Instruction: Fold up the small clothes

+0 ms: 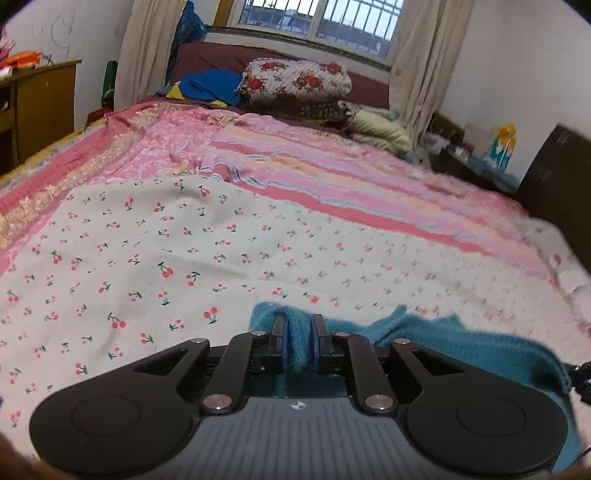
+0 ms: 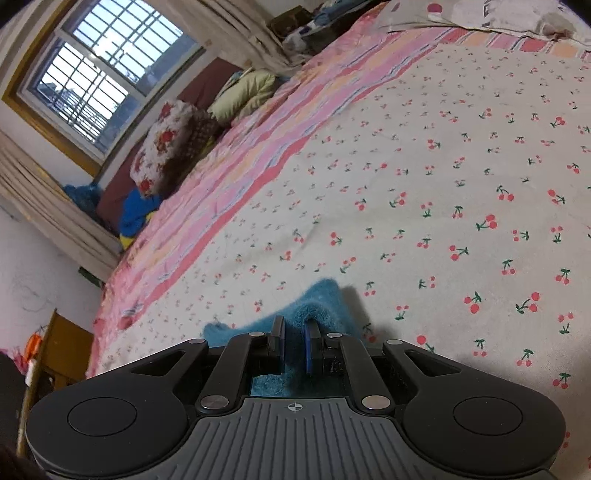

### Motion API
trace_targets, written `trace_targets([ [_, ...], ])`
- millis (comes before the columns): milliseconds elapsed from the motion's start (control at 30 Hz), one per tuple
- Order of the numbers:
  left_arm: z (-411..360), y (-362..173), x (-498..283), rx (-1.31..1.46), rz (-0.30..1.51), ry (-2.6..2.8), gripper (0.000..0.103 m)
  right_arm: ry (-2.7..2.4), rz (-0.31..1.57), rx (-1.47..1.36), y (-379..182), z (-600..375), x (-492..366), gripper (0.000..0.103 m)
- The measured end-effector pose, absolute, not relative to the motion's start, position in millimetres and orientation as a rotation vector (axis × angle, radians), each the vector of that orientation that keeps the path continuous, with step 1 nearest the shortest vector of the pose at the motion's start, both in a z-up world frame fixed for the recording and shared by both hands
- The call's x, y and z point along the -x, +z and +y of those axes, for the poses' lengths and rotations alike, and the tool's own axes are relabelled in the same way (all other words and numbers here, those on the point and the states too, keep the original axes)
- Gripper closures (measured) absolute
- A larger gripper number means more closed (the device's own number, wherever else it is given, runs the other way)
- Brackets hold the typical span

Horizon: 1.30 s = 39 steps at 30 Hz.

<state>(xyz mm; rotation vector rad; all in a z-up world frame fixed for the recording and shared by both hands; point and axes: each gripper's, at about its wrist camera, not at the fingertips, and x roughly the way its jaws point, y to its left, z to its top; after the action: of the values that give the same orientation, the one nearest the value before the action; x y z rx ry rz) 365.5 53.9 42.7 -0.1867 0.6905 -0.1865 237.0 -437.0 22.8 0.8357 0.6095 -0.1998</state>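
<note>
While a teal knitted garment (image 1: pixel 443 343) is lying low on the cherry-print sheet (image 1: pixel 177 254) that is covering the near part of the bed, both grippers are gripping it. Seen from the left wrist, the left gripper (image 1: pixel 298 332) is pinching a raised fold of the teal fabric between its blue pads (image 1: pixel 282 345), the jaws standing narrow with the cloth bunched up between them. The rest of the garment is spreading away to the right of that gripper across the sheet. Seen from the right wrist, the right gripper (image 2: pixel 294 334) is clenching another part of the same teal cloth (image 2: pixel 321 299), a flap of it poking out beyond the fingertips (image 2: pixel 311 341) and lying on the sheet. A pink striped bedspread (image 1: pixel 332 166) is running along the far side of the cherry sheet. Farther back, a rose-patterned pillow (image 1: pixel 295 79) is resting near the barred window (image 1: pixel 317 18), with a blue cloth heap (image 1: pixel 210 86) lying just beside it.
</note>
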Motion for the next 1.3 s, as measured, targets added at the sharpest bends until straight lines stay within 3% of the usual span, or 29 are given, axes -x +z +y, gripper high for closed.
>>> trace_targets([
  [133,54,40,-366,0.194,0.708,-0.177,0.077,-0.202,0.631,-0.888,17,-440,-241,0.09],
  [267,63,46,-365,0.238,0.689,-0.141,0.063,-0.174,0.607,-0.916,23,-442,-231,0.088],
  [500,71,52,-353,0.182,0.677,-0.081,0.062,-0.141,0.57,-0.871,37,-435,-220,0.081],
  [600,62,52,-333,0.062,0.662,-0.091,0.061,-0.119,0.55,-0.882,39,-437,-218,0.073],
  [667,58,48,-314,0.005,0.651,-0.106,0.061,-0.17,0.529,-0.846,43,-440,-217,0.061],
  [800,57,37,-282,0.006,0.655,-0.114,0.06,-0.179,0.489,-0.817,53,-443,-205,0.061],
  [900,57,27,-265,-0.007,0.659,-0.106,0.058,-0.131,0.507,-0.627,60,-414,-192,0.061],
  [1067,56,21,-261,-0.038,0.678,-0.091,0.057,-0.144,0.712,-0.465,19,-381,-205,0.069],
  [1300,83,28,-228,0.135,0.656,-0.054,0.057,-0.126,0.588,-0.325,53,-351,-180,0.067],
])
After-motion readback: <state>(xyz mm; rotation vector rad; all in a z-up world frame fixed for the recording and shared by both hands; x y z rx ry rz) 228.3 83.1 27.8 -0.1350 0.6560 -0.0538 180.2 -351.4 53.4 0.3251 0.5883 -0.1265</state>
